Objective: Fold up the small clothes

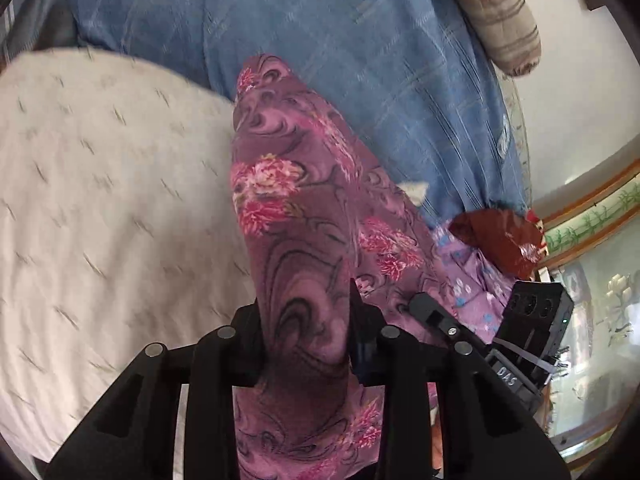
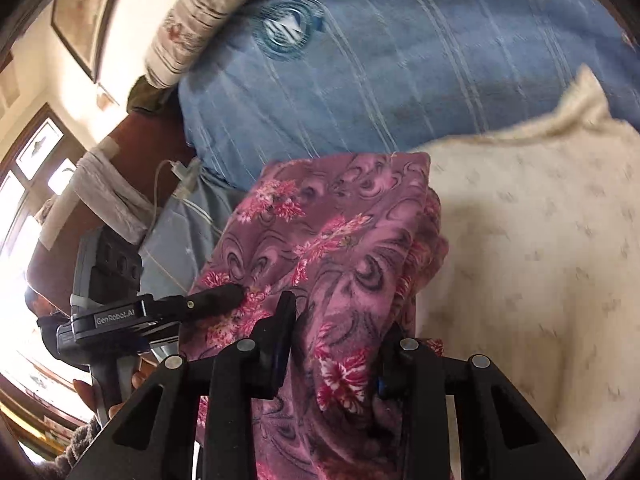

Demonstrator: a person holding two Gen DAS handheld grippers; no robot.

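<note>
Purple flowery cloth (image 1: 304,216) hangs pinched in both grippers; left gripper (image 1: 308,344) and right gripper (image 2: 336,356) each squeeze it, likely lifting it over the cream blanket (image 1: 100,184) to fold.

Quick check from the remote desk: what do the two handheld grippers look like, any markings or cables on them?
Both grippers, left gripper and right gripper, are matte black plastic with silver round pins. Seen from the opposite wrist cameras, each has a boxy black body; one reads "GenRobot.AI", the other "DAS" with grey straps. No cables are clearly attached.
</note>
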